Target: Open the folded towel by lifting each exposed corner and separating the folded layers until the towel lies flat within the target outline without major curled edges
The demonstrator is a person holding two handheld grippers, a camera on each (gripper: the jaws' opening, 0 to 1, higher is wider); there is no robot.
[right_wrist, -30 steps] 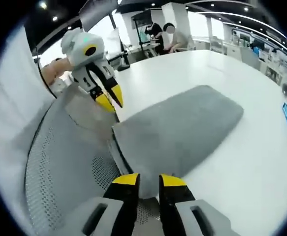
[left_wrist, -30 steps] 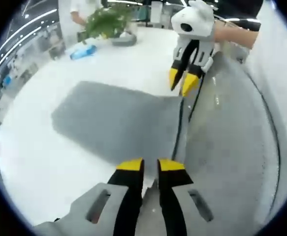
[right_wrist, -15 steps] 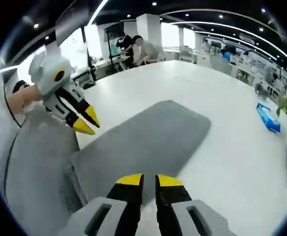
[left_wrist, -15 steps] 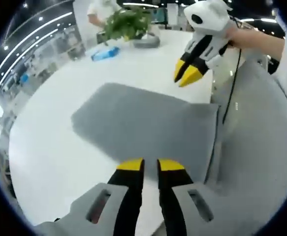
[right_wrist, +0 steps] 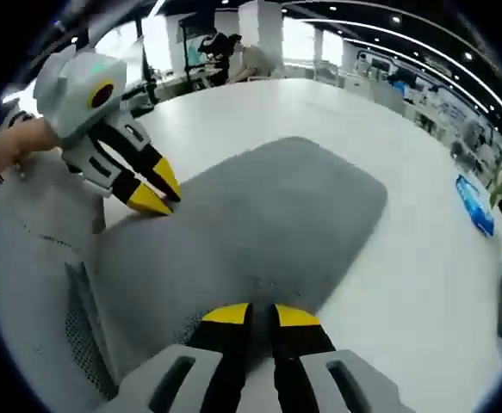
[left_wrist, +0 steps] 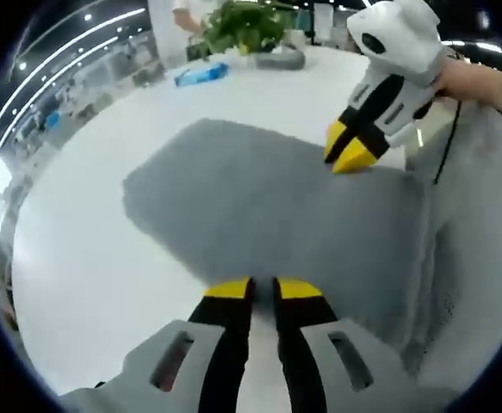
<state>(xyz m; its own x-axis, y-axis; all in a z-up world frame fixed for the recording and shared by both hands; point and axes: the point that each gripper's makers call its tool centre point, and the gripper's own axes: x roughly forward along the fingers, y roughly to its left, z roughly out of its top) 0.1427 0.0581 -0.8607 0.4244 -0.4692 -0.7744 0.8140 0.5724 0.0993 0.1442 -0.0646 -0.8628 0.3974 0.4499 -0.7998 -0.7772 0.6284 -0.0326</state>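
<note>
A grey folded towel (left_wrist: 259, 206) lies on the white table (left_wrist: 78, 258), one short edge at the table's near side. My left gripper (left_wrist: 262, 291) is shut, its yellow tips at the towel's near long edge; I see nothing pinched between them. In the same view my right gripper (left_wrist: 351, 155) comes in from the right, tips together, low over the towel's far edge. In the right gripper view the towel (right_wrist: 268, 232) runs away from my right gripper (right_wrist: 262, 316), which is over its near edge. The left gripper (right_wrist: 154, 194) hovers at the towel's left edge.
A grey mesh chair (left_wrist: 483, 258) (right_wrist: 27, 258) stands against the table's edge beside the towel. A blue packet (left_wrist: 203, 75) (right_wrist: 474, 202), a potted plant (left_wrist: 246, 26) and a grey dish (left_wrist: 278, 58) sit far off on the table. People sit at a far desk (right_wrist: 242, 56).
Both cameras have moved forward from the chair side over the towel. Each gripper is now closer to the towel's surface. The towel lies folded as before.
</note>
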